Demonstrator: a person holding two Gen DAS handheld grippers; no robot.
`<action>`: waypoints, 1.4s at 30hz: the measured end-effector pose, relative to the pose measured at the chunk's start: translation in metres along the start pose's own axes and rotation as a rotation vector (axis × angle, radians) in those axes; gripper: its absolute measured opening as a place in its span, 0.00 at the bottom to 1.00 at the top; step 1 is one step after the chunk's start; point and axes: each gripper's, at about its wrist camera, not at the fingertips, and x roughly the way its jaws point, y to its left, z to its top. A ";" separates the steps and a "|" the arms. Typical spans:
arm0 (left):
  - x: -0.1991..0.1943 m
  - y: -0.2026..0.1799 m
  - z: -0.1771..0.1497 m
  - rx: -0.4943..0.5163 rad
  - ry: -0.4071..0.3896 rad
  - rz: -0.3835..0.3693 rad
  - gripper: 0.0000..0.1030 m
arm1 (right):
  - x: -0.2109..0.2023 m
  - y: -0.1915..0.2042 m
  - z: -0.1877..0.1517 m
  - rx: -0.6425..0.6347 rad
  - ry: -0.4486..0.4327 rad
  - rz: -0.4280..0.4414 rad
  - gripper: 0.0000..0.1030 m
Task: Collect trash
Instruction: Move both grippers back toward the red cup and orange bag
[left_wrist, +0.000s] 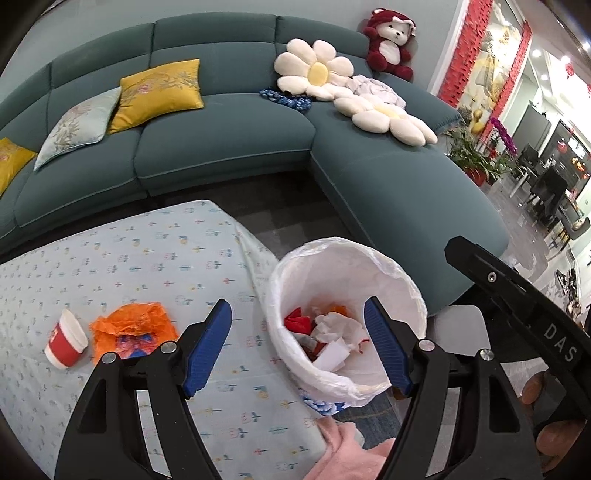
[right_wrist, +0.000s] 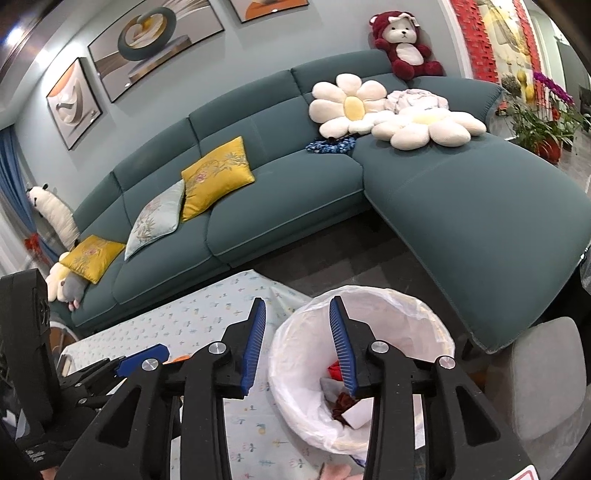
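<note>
A white-lined trash bin (left_wrist: 391, 266) stands by the table's right edge, holding crumpled paper and red scraps (left_wrist: 328, 332); it also shows in the right wrist view (right_wrist: 417, 306). On the table lie a red and white paper cup (left_wrist: 66, 341) on its side and an orange plastic wrapper (left_wrist: 133, 326). My left gripper (left_wrist: 297, 349) is open and empty, above the bin's near rim. My right gripper (right_wrist: 297, 345) is open and empty, over the bin's left rim. The right gripper's body (left_wrist: 517, 295) shows at the right of the left wrist view.
The table wears a pale patterned cloth (left_wrist: 147, 266). A teal corner sofa (left_wrist: 229, 140) with cushions and flower pillows runs behind. A grey stool (right_wrist: 546, 373) stands right of the bin. Potted plants (left_wrist: 476, 155) stand at the far right.
</note>
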 end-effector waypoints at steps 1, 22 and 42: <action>-0.001 0.004 0.000 -0.005 -0.003 0.006 0.71 | 0.001 0.005 -0.001 -0.006 0.003 0.005 0.36; -0.044 0.096 -0.016 -0.122 -0.058 0.084 0.72 | 0.011 0.096 -0.023 -0.116 0.054 0.062 0.46; -0.054 0.212 -0.055 -0.206 -0.050 0.210 0.79 | 0.062 0.175 -0.064 -0.204 0.170 0.087 0.48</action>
